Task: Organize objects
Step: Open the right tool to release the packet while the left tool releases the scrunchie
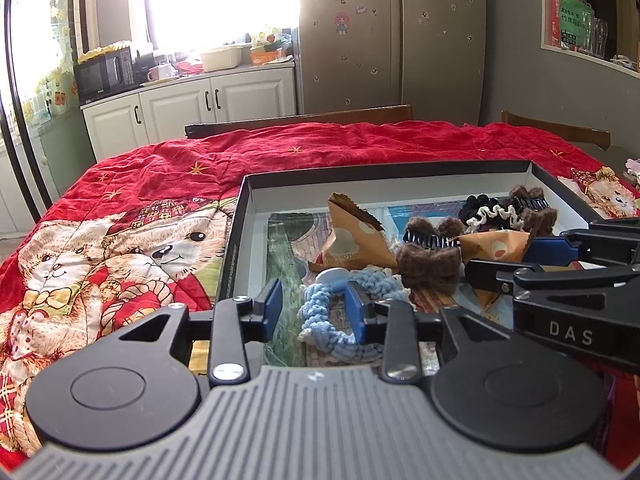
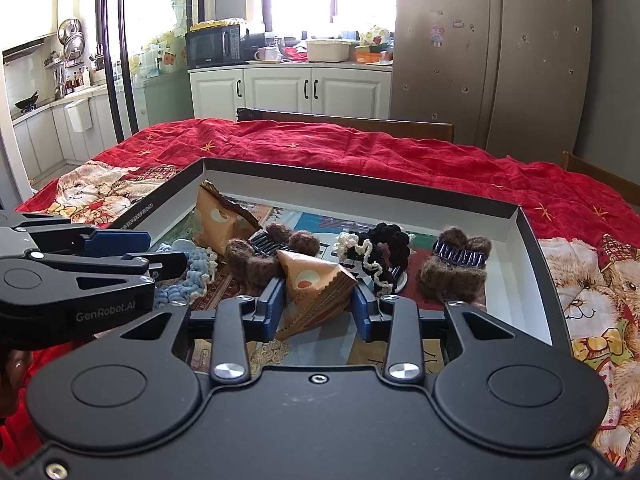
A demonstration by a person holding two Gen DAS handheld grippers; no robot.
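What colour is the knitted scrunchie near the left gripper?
Light blue scrunchie, clearest in the left wrist view.

Daylight floods in from the window (image 1: 216, 0) at the back, blown out to pure white with a hazy glow spilling onto the fridge (image 1: 384, 32). The red quilt (image 1: 320, 148) is evenly and brightly lit, in sharp focus. Fisheye distortion bends the door frame (image 1: 16, 80) and darkens the corners. The box (image 2: 516, 220) wall casts soft shadows inside.
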